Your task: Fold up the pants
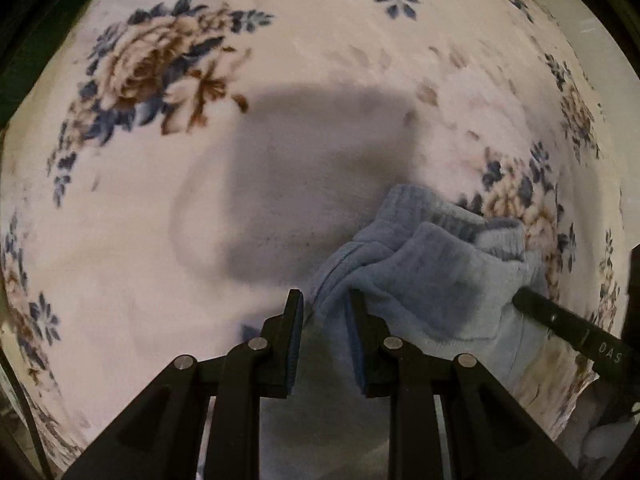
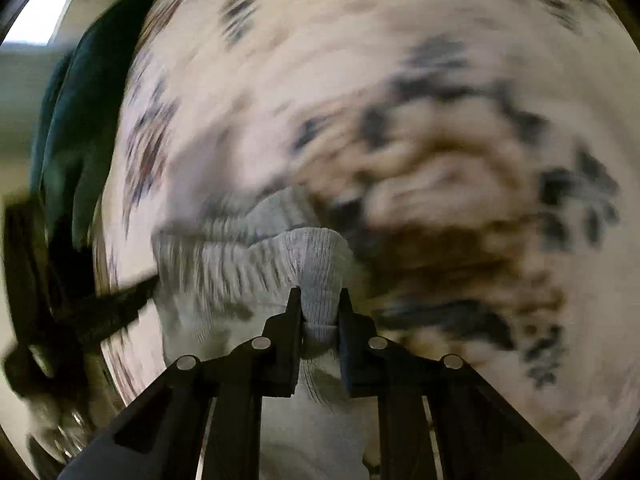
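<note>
Floral blanket (image 1: 320, 60), pale blue pants (image 1: 436, 272) pinched between both grippers' fingers (image 2: 294, 320)

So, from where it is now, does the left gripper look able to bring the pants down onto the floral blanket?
Probably yes. The left gripper already pinches the light blue pants, and the floral blanket ahead of it looks bare, with only a shadow there.

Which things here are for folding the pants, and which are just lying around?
For the job:
- pants, light blue
- left gripper
- right gripper, jaws shut on the pants

Just there:
- flowered blanket underneath
- dark green cloth at the edge
</note>
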A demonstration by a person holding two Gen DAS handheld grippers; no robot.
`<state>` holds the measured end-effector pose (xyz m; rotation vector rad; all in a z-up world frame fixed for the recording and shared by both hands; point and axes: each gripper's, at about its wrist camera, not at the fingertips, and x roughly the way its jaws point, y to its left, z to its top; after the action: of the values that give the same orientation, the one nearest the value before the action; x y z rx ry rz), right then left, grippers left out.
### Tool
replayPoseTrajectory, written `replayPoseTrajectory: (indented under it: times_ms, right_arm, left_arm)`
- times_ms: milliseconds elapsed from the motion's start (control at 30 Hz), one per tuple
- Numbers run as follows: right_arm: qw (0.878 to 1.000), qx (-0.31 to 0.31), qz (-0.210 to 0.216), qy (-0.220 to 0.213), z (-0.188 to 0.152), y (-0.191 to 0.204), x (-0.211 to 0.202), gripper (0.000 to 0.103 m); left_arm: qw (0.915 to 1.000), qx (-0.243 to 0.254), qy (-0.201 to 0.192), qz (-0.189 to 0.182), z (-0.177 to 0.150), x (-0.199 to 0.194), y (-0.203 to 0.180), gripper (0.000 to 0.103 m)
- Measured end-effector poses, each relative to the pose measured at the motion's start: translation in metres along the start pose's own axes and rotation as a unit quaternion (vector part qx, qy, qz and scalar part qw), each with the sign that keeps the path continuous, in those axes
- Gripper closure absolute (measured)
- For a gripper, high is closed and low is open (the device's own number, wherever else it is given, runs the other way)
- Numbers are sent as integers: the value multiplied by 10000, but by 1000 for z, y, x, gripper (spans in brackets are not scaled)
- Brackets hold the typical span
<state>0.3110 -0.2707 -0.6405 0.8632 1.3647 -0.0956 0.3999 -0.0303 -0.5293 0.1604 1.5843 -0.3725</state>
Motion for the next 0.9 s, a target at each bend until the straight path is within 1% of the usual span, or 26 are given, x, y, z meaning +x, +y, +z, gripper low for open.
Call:
replayPoseTrajectory:
  times_ms: [33,67,100,167,200,233,267,300,333,367,400,433,467,500,567,633,667,733,767,800,833,867,900]
  right_arm:
    - [9998,102,128,131,0,-6,3,87]
    - [9987,131,319,378,-2,-8,10,87]
    - [9979,78,376,513,-4,-7,12,85]
    - [9977,-94,343,570,-4,-2,9,82]
    - [9970,-109,430,631,-3,1,8,74]
    - [9963,-94,530,667,-2,1,7,63]
    - [9960,-91,602,657,-1,3,5,59]
    - [9966,-102,568,592,0,5,3,57]
    - [9971,-134,519,539,1,7,0,57]
    - [9971,-154,507,539,1,9,-4,57]
    - [9969,-148,528,565,1,11,-6,57]
    - [9966,-145,563,577,1,12,-7,56]
    - [9966,-156,591,560,2,14,-7,55]
    - [9966,-155,600,542,3,14,-7,51]
    - [9969,-116,621,475,4,12,-10,50]
    - [9965,-8,664,506,5,10,-7,49]
    - [9964,41,665,515,4,6,-7,49]
    - [9962,64,671,557,3,1,-5,49]
    - [9966,45,619,550,2,1,-3,49]
    - [9972,-31,537,514,0,2,-2,50]
    - [9977,-196,435,471,-2,5,0,69]
    - [9982,-425,190,382,-4,10,-1,87]
    - [9980,-557,13,293,-6,11,-3,88]
  left_arm:
    - [10000,46,23,-43,1,2,-2,83]
    - [10000,70,40,-46,1,4,-2,83]
    - [9999,98,41,-46,2,5,-3,84]
    - [9996,185,22,-211,5,7,-3,84]
    - [9995,195,-7,-268,6,8,-1,84]
    - [9994,172,-14,-295,7,6,0,84]
    - [9991,123,-69,-395,6,1,3,84]
    - [9986,91,-195,-493,5,-6,5,84]
    - [9979,44,-329,-554,5,-15,10,84]
    - [9963,-48,-491,-703,1,-27,13,84]
    - [9919,-166,-639,-1086,-4,-40,16,84]
    - [9891,-192,-688,-1285,-8,-45,14,83]
    - [9877,-141,-688,-1394,-6,-48,9,83]
    - [9872,-15,-631,-1464,-3,-45,2,83]
    - [9892,225,-414,-1390,6,-27,-14,83]
    - [9932,416,-86,-1082,17,4,-29,83]
    - [9940,399,5,-1015,24,14,-34,83]
    - [9947,434,-58,-931,23,13,-44,84]
    - [9953,475,-121,-840,22,9,-46,87]
    - [9962,579,-283,-594,19,3,-52,92]
    - [9960,680,-444,-367,17,-4,-57,94]
    - [9955,731,-568,-197,14,-6,-54,96]
    - [9944,765,-723,37,13,-11,-53,96]
